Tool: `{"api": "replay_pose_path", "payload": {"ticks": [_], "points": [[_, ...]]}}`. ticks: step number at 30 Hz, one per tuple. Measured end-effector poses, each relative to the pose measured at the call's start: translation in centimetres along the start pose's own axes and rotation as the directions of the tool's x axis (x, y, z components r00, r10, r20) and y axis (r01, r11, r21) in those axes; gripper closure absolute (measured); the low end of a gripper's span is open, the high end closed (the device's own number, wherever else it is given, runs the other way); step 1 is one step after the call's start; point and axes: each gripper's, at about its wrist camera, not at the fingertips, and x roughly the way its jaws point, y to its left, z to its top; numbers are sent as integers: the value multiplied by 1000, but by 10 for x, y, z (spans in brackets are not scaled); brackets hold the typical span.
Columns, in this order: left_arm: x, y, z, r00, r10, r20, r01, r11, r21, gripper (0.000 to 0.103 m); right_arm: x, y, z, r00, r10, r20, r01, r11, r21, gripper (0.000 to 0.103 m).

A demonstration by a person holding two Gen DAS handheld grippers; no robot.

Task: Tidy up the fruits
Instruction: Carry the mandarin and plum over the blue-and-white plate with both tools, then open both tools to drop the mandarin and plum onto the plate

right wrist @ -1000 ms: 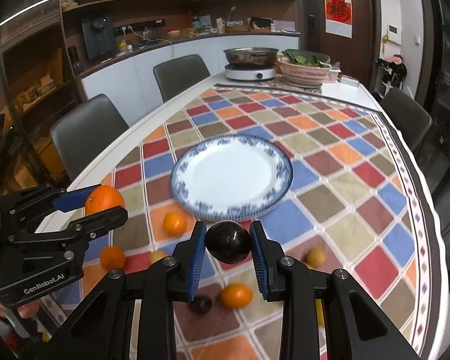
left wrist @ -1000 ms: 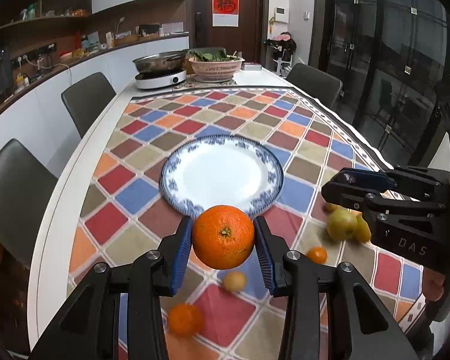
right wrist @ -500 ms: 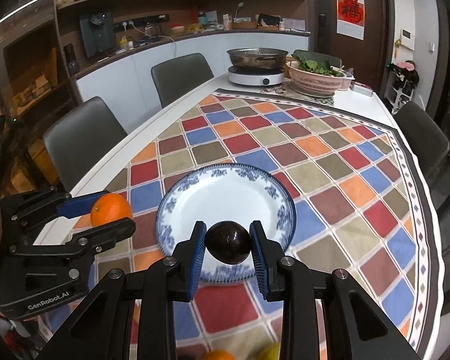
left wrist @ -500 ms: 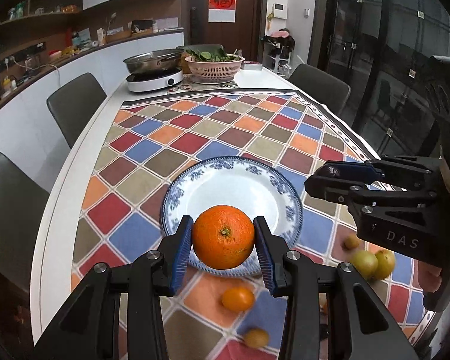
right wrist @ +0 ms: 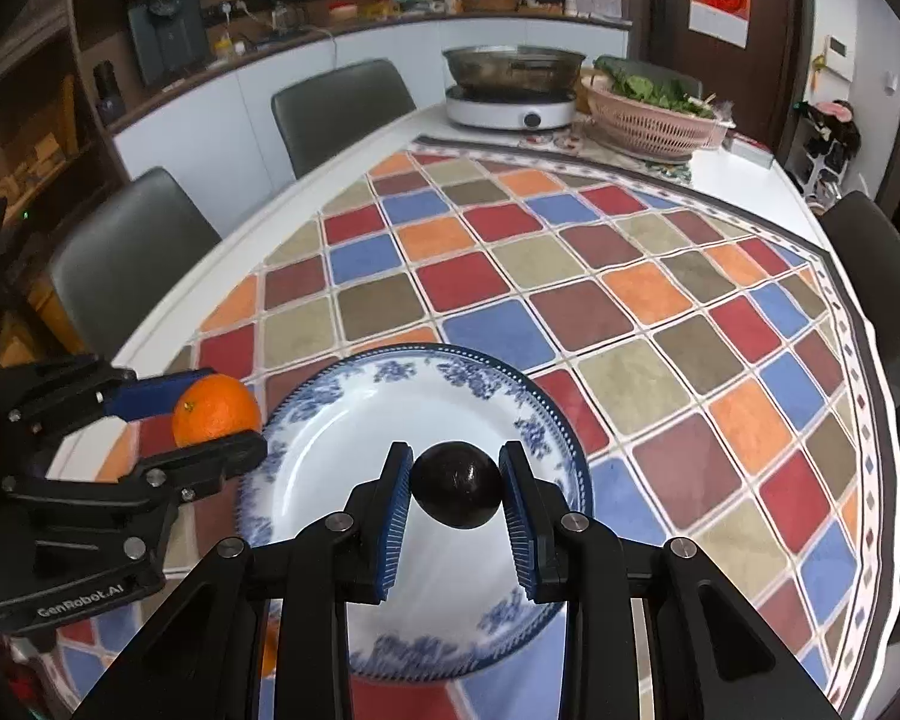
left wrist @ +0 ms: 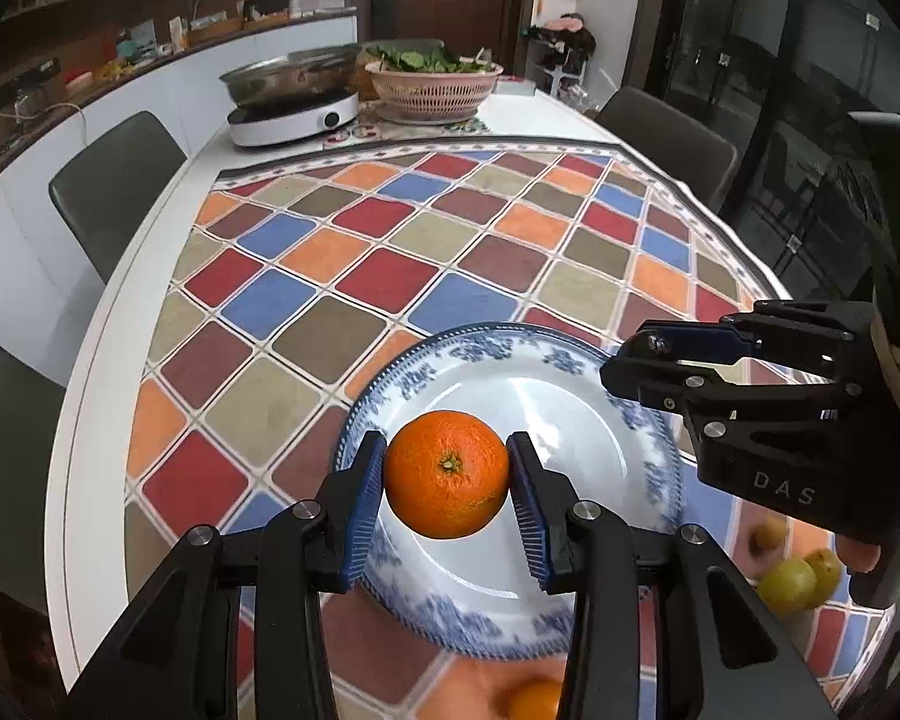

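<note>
My left gripper (left wrist: 447, 477) is shut on a large orange (left wrist: 447, 474) and holds it above the left part of a blue-and-white plate (left wrist: 576, 396). My right gripper (right wrist: 455, 486) is shut on a dark round fruit (right wrist: 456, 485) and holds it above the same plate (right wrist: 342, 414). The left gripper with the orange (right wrist: 216, 402) shows at the plate's left rim in the right wrist view. The right gripper's fingers (left wrist: 678, 354) reach over the plate's right side in the left wrist view; the dark fruit is hidden there.
Yellow-green fruits (left wrist: 795, 579) and a small brown one (left wrist: 765, 537) lie right of the plate, a small orange (left wrist: 531, 699) lies in front. A hot-pot cooker (left wrist: 294, 102) and pink basket of greens (left wrist: 432, 84) stand at the far end. Grey chairs (right wrist: 132, 264) line the table.
Both grippers have moved forward with their fruit, from in front of the plate to above it. The loose fruits have slid toward the near edge of the views.
</note>
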Motion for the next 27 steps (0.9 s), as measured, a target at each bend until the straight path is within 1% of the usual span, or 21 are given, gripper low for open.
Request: {"api": "replay_pose_path", "payload": {"ticks": [4,8,11,13,18,20,21,22,23,24,27], "points": [[25,4,11,999,-10,-46,10,1000,6,62,27,-11,10,999,-2,-54,3,1000,12,72],[48,4,16,996,-13,-92,14,1000,8,62,49,-21,13,993,29,-111,-25,999,44,72],[63,6,17,991,-29,-127,28,1000,-9,62,60,-25,13,990,43,-135,-35,998,60,72],[68,5,18,990,-30,-136,28,1000,-11,62,64,-27,12,988,49,-144,-41,997,59,72],[75,4,18,988,-44,-151,41,999,-21,62,68,-31,11,987,61,-146,-51,996,67,72],[76,4,18,987,-45,-155,42,999,-21,59,69,-32,11,987,63,-149,-53,996,72,72],[74,4,18,988,-40,-150,38,999,-20,54,69,-32,10,986,66,-151,-55,995,81,72],[72,3,19,989,-33,-142,31,999,-18,51,69,-33,10,986,69,-152,-57,995,86,69],[70,2,19,990,-28,-136,27,1000,-12,51,68,-34,9,986,72,-150,-59,994,91,66],[68,1,20,991,-20,-132,19,1000,-5,51,67,-34,9,987,72,-145,-59,994,94,59],[59,1,18,992,11,-125,-10,1000,5,50,61,-34,7,990,49,-130,-37,995,98,58]]}}
